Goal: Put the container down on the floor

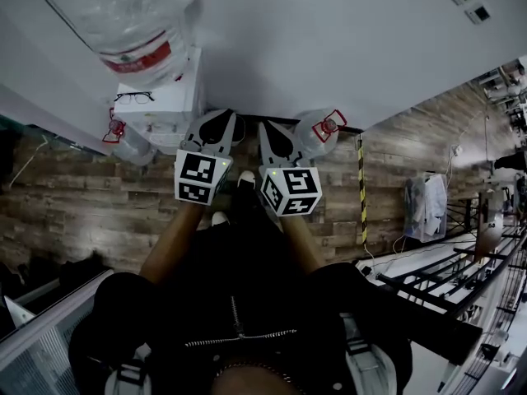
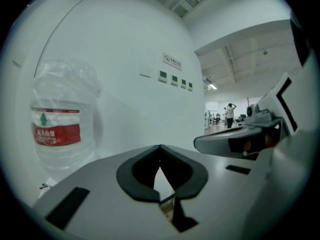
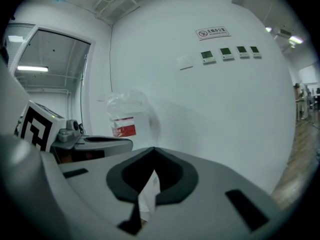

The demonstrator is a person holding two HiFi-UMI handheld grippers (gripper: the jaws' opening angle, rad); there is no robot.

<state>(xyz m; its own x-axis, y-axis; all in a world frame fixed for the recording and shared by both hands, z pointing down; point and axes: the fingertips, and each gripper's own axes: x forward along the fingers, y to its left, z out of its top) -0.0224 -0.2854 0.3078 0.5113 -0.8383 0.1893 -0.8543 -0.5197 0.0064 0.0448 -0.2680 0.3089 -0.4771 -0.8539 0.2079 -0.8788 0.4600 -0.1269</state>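
Wood floor (image 1: 82, 196) meets white wall (image 1: 329, 39): jug (image 1: 317, 134) stands on floor at wall, second jug (image 1: 125, 145) beside water dispenser (image 1: 169, 97). My left gripper (image 2: 160, 149) and right gripper (image 3: 152, 150) both closed, empty, side by side.

I see a white water dispenser (image 1: 169, 109) against the wall (image 1: 329, 39), with a clear, red-labelled bottle (image 1: 136, 23) on top and a pair of glasses (image 1: 134, 97) lying on it. Right of the dispenser, small panels (image 3: 230, 51) and a sign (image 3: 212, 32) hang on that wall. Farther right are a yellow-and-black striped strip (image 1: 361, 188) and a white garment (image 1: 426, 206).
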